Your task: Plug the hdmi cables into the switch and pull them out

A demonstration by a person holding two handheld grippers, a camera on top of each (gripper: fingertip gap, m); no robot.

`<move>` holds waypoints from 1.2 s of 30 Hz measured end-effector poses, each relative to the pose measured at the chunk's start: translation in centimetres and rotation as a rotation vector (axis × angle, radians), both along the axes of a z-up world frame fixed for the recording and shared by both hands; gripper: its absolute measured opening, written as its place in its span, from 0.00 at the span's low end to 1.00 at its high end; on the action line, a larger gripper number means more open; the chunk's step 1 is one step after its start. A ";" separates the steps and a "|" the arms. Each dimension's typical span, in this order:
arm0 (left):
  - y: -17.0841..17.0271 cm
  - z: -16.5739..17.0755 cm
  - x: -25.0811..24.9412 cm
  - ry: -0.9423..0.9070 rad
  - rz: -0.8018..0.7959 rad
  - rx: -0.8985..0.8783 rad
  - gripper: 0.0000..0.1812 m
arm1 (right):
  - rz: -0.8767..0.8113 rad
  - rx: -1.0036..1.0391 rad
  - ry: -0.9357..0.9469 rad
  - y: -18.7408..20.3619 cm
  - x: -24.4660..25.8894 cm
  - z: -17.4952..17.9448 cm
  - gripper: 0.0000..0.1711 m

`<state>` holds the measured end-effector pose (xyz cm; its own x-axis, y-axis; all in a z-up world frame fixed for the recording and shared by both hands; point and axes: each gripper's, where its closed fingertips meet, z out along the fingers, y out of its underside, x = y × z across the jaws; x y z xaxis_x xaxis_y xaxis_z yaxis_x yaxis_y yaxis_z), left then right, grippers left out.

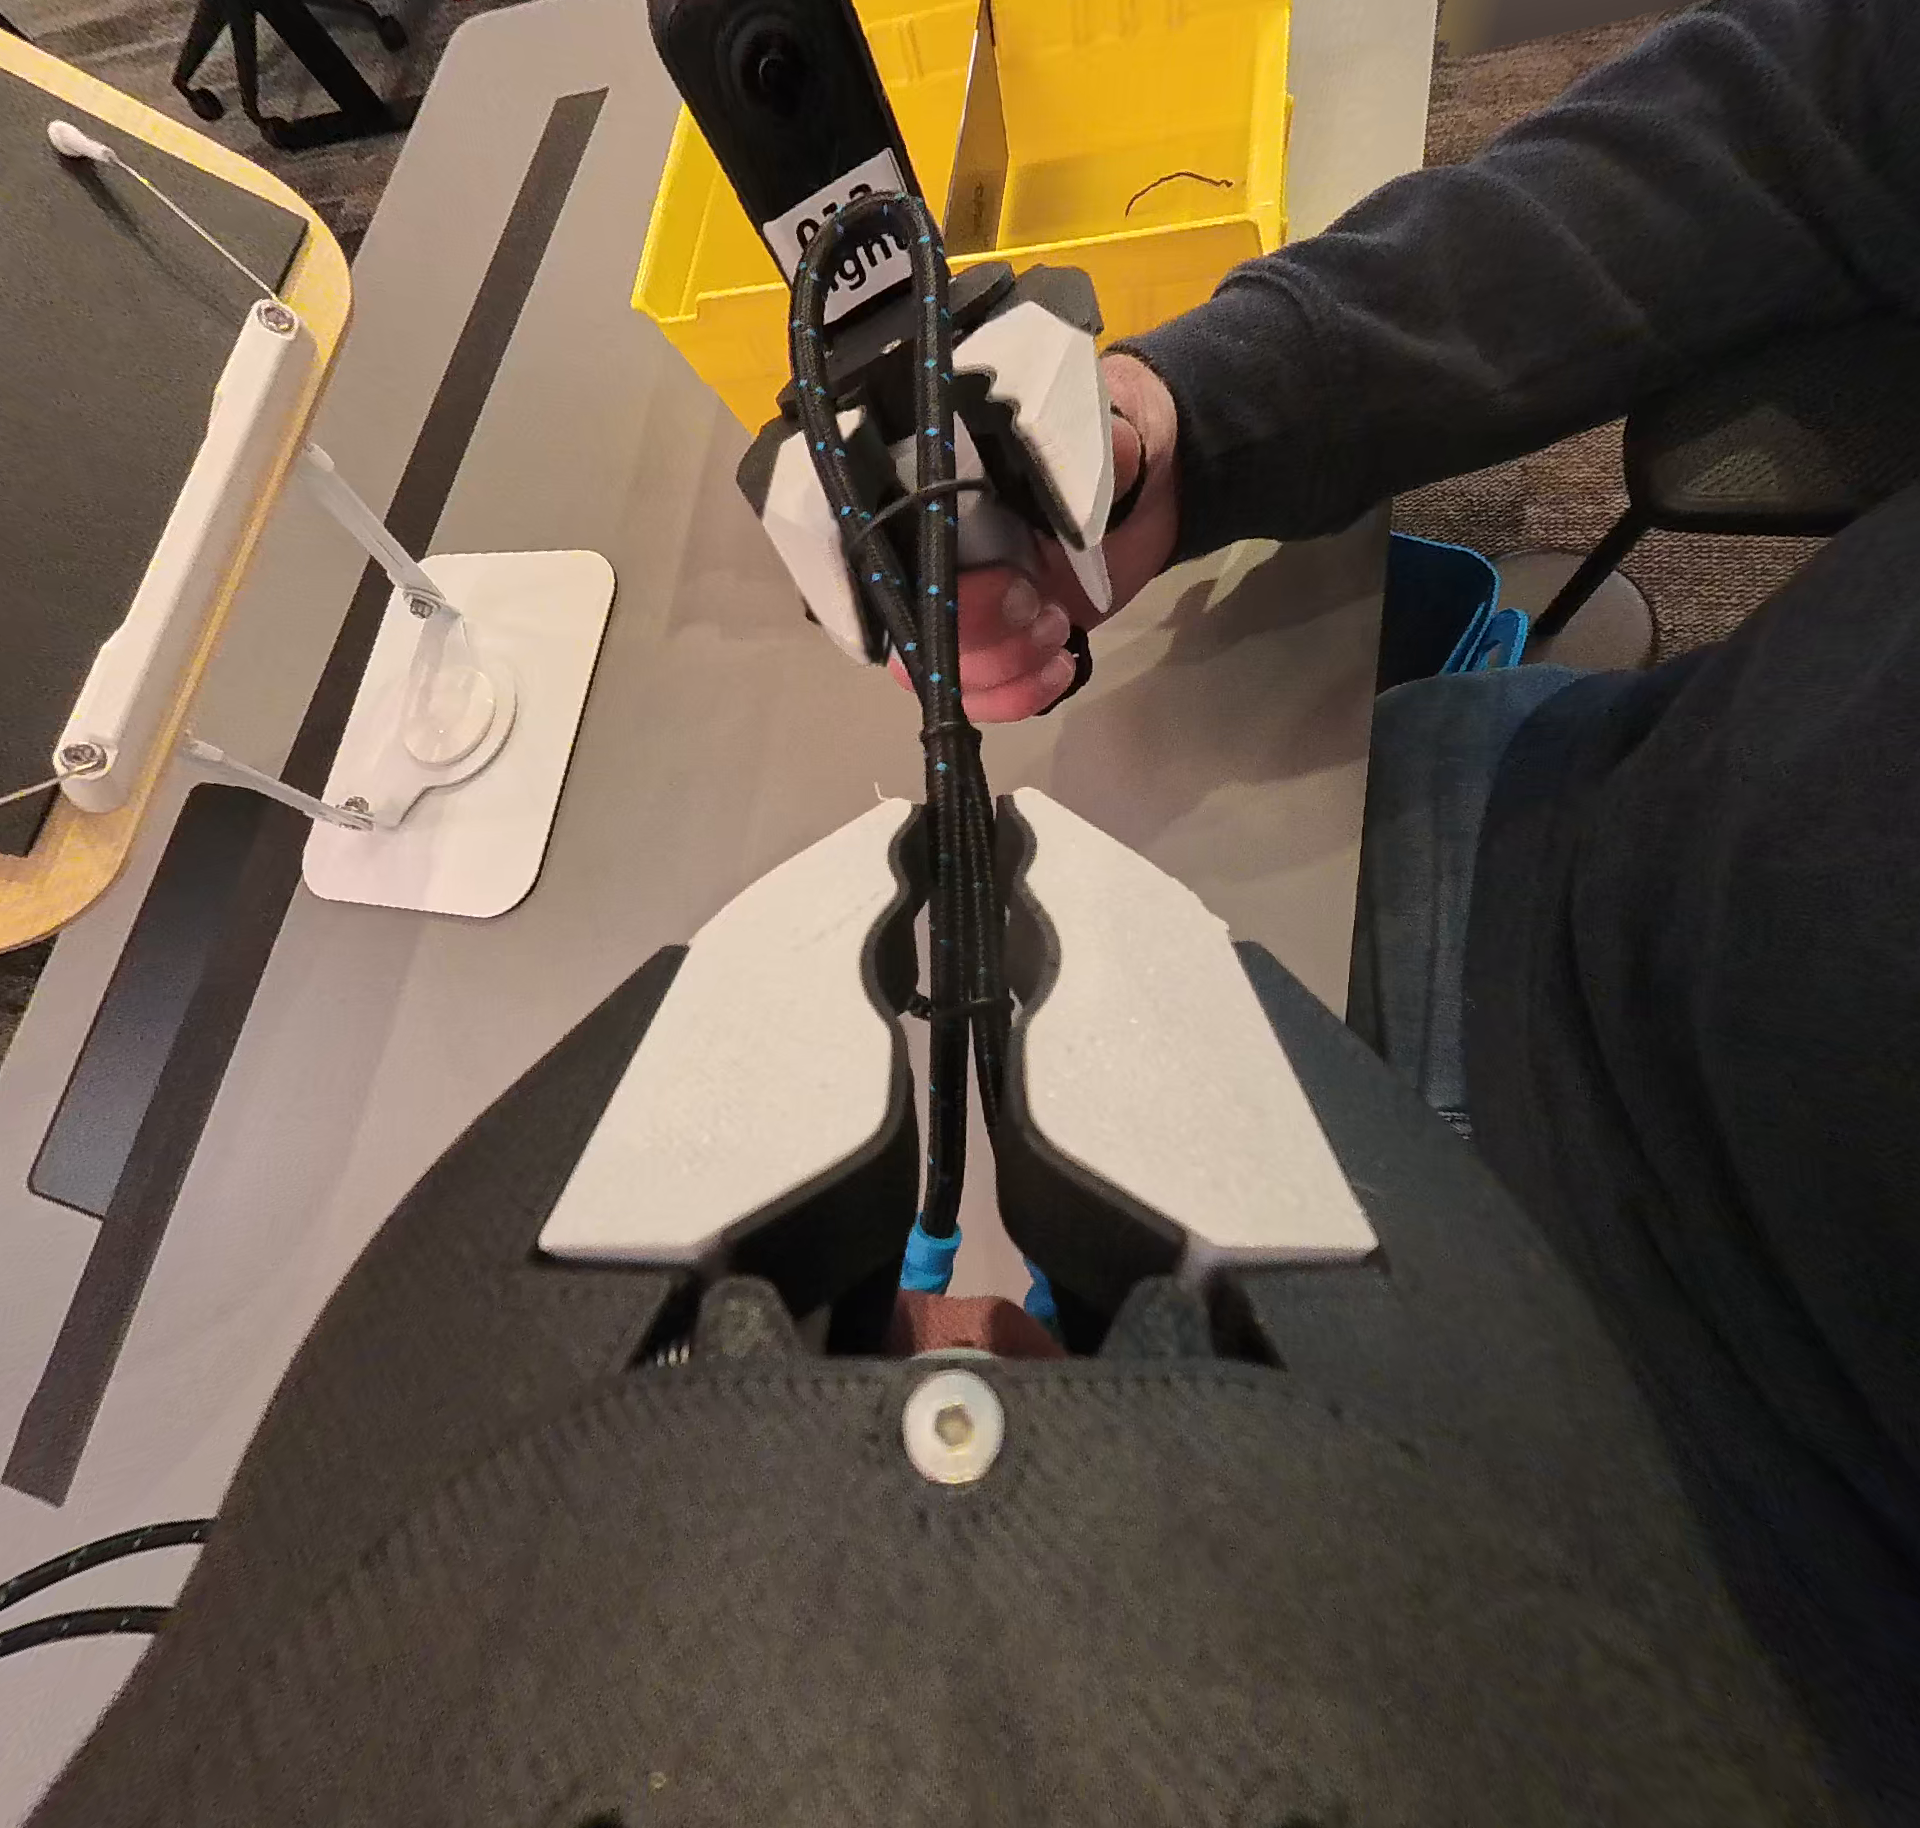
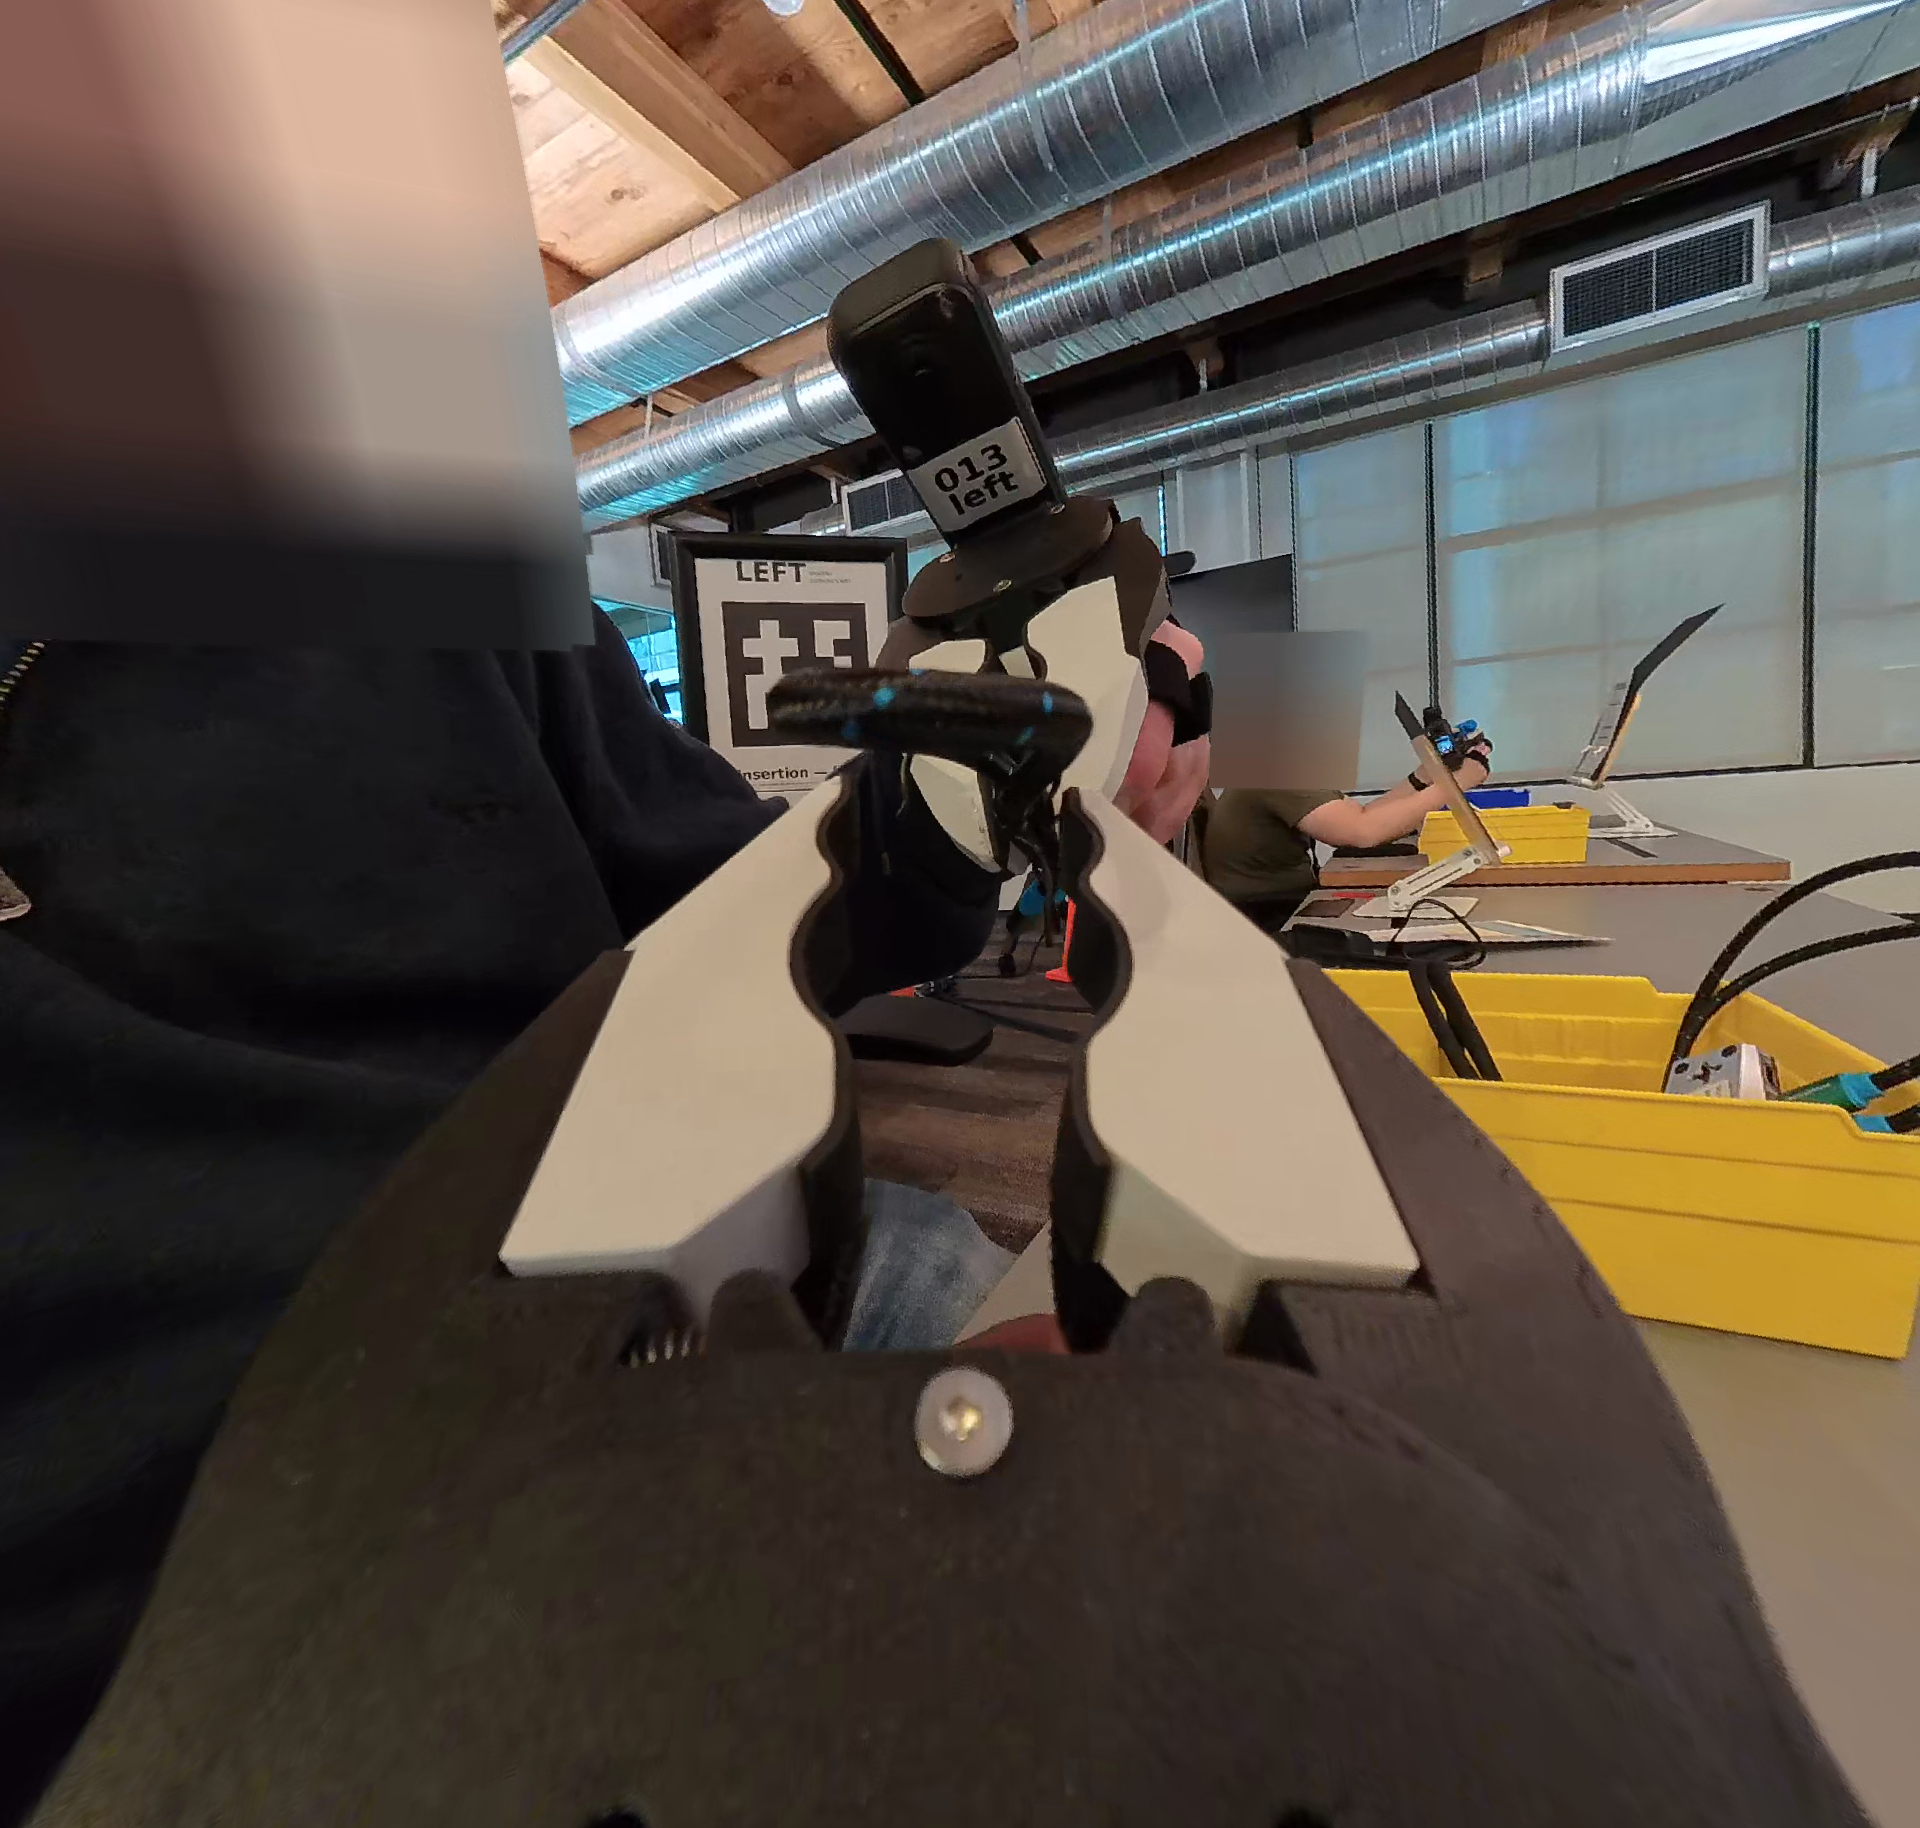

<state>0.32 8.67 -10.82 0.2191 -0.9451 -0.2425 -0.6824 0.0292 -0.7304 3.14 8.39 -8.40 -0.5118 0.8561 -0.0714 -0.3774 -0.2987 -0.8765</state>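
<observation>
Two grippers face each other above the grey table (image 1: 665,490), yellow bin (image 1: 1143,251) behind. Left gripper (image 1: 958,822) clenched on the bundled black cable (image 1: 951,905); right gripper (image 2: 956,812) released, the cable's loop just beyond its tips.

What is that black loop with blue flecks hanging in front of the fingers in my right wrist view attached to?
Observer: It is the top of a folded cable bundle; the left gripper is shut on that bundle lower down.
Operator: Are the strands loose?
Observer: No. Thin black ties bind them together.
Operator: Where are its plugs?
Observer: Blue plug ends show deep between the left gripper's fingers, near their base.
</observation>
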 end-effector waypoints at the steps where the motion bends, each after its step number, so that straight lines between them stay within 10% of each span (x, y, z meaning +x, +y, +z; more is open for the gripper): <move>1: 0.0 0.1 0.0 -0.002 0.000 0.001 0.06 | 0.002 0.001 0.001 -0.1 0.0 0.0 0.20; 24: -0.2 0.6 0.2 0.013 -0.015 0.028 0.06 | 0.017 -0.003 0.007 -0.3 0.5 0.5 0.35; 36: -0.4 0.7 0.5 0.021 -0.028 0.038 0.06 | 0.071 0.018 0.022 -0.8 0.7 0.9 0.20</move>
